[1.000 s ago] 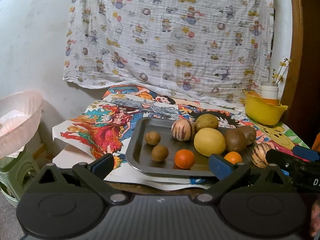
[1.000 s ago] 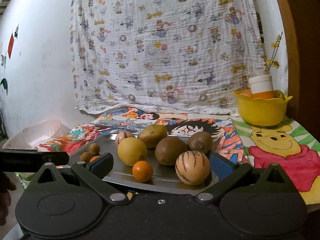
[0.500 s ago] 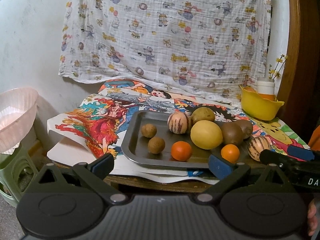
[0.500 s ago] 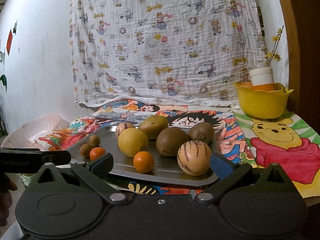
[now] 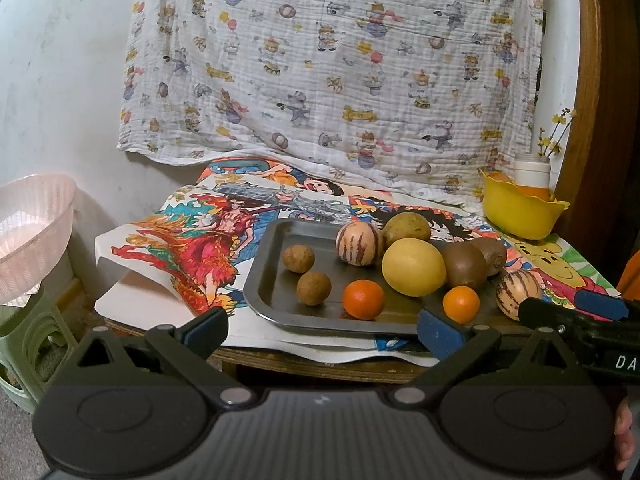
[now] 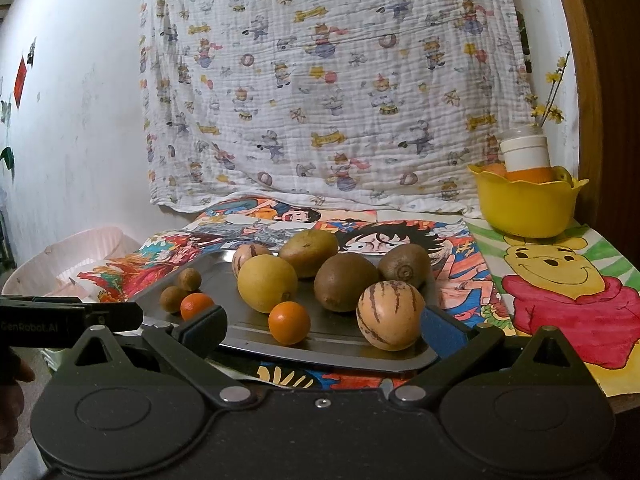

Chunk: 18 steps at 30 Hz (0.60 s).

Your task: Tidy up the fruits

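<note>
I held my left gripper (image 5: 322, 330) low in front of the table (image 5: 320, 364). Its two fingers were spread wide and held nothing. My right gripper (image 6: 322, 328) was low in front of the table too, and its fingers were spread wide and empty as well. In the left view I could see the right one poking in from the side, near the tray's right end.

The fruits sat on a gray metal tray (image 5: 268, 280) on the table. A bright cartoon cloth (image 5: 192, 248) lay under the tray. Two small brown round fruits (image 5: 299, 258) sat on the left part of the tray, a little apart. Near the front edge were two small oranges, one orange (image 5: 363, 299) in the middle and another orange (image 5: 461, 304) more to the right. A big yellow fruit (image 5: 413, 267) sat behind them. Next to it was a brown kiwi (image 5: 464, 265), with a second kiwi (image 6: 404, 266) behind. A striped melon (image 5: 358, 245) sat at the back, touching a greenish fruit (image 5: 406, 229). Another striped melon (image 6: 390, 316) sat at the front right corner.

A yellow bowl (image 5: 520, 216) stood far back on the right, with a white jar (image 5: 531, 172) in it. A pink basket (image 5: 32, 232) stood off to the left of the table.
</note>
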{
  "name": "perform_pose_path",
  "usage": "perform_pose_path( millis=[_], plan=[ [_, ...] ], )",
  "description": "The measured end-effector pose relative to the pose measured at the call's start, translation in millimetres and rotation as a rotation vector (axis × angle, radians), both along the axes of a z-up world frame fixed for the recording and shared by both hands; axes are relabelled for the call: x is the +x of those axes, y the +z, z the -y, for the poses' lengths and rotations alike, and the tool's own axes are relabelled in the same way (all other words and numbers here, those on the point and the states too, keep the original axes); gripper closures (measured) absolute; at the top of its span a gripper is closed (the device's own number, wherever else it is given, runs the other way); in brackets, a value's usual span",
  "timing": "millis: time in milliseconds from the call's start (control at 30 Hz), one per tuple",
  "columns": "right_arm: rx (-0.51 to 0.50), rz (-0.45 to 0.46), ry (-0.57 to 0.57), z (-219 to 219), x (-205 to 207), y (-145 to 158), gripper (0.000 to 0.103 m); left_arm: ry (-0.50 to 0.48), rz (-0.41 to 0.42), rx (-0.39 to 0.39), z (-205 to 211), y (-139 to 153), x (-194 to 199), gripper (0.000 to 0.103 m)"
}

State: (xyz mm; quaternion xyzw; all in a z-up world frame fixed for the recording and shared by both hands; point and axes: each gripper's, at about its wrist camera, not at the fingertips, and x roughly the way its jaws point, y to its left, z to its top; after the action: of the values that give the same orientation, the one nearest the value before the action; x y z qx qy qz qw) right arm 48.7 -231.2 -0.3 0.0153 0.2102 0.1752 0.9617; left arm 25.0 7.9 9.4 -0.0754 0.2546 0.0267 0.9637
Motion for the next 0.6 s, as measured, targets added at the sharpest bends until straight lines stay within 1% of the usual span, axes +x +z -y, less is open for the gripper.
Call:
perform_pose_path(
  millis=[600],
  plan=[
    [-0.008,-0.003,0.008,-3.0,-0.3,-1.6,0.001,-0.001,-0.003,0.000,0.7,-1.1,-0.4,0.000]
  ],
)
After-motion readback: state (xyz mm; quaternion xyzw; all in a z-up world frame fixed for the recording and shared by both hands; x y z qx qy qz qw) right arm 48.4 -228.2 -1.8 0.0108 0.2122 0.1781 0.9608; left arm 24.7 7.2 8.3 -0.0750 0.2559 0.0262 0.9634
